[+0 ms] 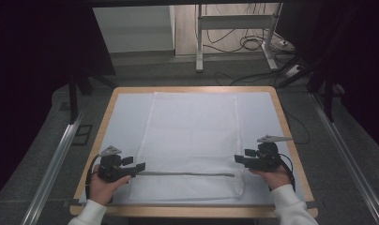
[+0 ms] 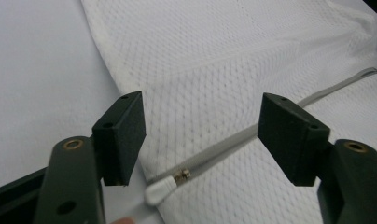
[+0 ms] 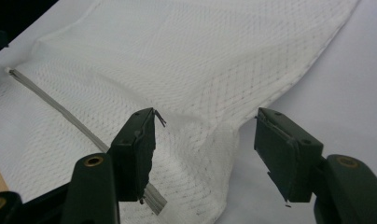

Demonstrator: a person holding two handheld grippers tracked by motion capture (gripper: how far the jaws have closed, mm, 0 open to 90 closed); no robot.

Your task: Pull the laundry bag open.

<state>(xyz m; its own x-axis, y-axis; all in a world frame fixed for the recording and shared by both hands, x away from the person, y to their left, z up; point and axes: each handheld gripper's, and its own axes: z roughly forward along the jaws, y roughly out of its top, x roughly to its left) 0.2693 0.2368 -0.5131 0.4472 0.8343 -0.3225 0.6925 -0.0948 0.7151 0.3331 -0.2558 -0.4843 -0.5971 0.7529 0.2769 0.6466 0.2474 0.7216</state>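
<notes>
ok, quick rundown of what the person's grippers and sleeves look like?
Both are black handheld units. The left gripper and right gripper each carry a grey three-cornered plate on top and trail a black cable. The jaws end in blocky black pads on arms with brass-coloured rivets. The person wears white long sleeves.

One white mesh bag point(image 1: 190, 140), one grey zip point(image 1: 185, 174), one table point(image 1: 284, 117), two tongs, left point(image 1: 140, 167) and right point(image 1: 238, 159)

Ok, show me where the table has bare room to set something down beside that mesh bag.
Bare strips of the table cover flank the mesh bag: one between the bag's left edge and the table's left rim, one on its right. A narrow band runs along the far rim. The near corners are crowded by the left gripper and right gripper, both open.
</notes>
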